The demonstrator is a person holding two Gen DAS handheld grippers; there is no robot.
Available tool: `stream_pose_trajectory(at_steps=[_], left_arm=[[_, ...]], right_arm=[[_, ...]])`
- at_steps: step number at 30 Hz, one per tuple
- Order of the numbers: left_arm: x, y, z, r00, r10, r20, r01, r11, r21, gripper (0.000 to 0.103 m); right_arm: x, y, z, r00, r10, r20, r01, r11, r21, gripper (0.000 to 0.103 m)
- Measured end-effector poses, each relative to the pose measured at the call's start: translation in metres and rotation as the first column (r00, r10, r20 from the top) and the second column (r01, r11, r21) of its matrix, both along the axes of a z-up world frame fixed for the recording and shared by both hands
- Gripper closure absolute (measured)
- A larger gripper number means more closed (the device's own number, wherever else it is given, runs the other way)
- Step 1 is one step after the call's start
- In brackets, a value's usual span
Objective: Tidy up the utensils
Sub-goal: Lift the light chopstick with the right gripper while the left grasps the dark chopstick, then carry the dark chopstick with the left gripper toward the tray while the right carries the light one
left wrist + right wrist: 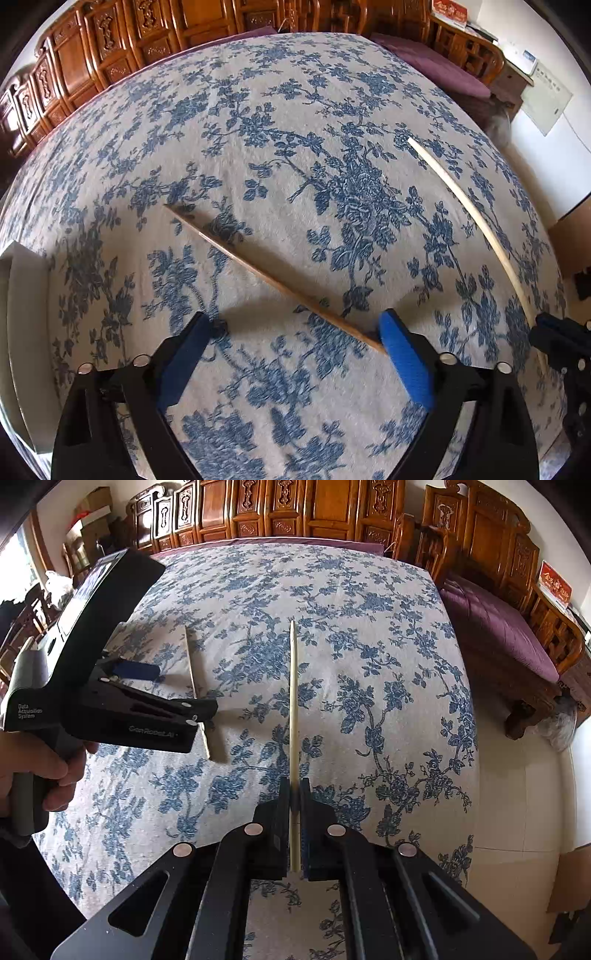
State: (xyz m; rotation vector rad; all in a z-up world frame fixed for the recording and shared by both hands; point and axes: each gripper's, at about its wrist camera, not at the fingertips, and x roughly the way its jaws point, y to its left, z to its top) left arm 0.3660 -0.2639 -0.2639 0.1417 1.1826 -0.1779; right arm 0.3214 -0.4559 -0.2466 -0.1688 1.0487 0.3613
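A brown chopstick (258, 273) lies on the blue-flowered tablecloth (295, 110). My left gripper (295, 321) stands open over its near end, which sits right beside the right blue pad (402, 354); the left pad is well clear of it. In the right wrist view the left gripper (177, 690) straddles the brown chopstick (191, 664), held by a hand (37, 768). My right gripper (294, 786) is shut on a pale chopstick (293, 701) that sticks out forward above the cloth. The pale chopstick (480, 221) and right gripper (546, 325) also show at the left view's right edge.
A white flat-sided object (26, 332) lies at the table's left edge. Carved wooden cabinets (295, 509) stand behind the table, and a bench with a purple cushion (498, 635) stands to the right. Pale floor (517, 812) shows past the table's right edge.
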Motion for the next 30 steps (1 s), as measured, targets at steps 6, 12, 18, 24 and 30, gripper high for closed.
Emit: stream_pose_trajectory(at_steps=[6,12,18,24,30], left_arm=[[-0.011,0.022,0.008,1.000,-0.014,0.000,0.014,1.000,-0.011,0.059],[-0.021,0.046,0.011,1.000,-0.007,-0.001,0.006,1.000,-0.026,0.094],[-0.029,0.064,0.012,0.999,-0.016,-0.030,0.015,0.998,-0.055,0.099],[-0.043,0.083,0.025,1.000,-0.014,-0.006,0.014,0.996,-0.085,0.099],[-0.055,0.103,0.054,0.999,-0.016,0.052,0.021,0.995,-0.100,0.099]], right_arm=[[-0.003,0.012,0.007,1.000,0.006,0.008,-0.006,1.000,-0.004,0.097],[-0.007,0.027,0.012,1.000,0.013,0.015,-0.013,1.000,0.015,0.097],[-0.016,0.043,0.017,1.000,0.014,0.019,-0.014,1.000,0.024,0.097],[-0.024,0.058,0.028,0.999,0.016,0.036,-0.016,1.000,0.019,0.097],[-0.031,0.078,0.046,0.997,0.013,0.082,-0.016,0.999,0.028,0.097]])
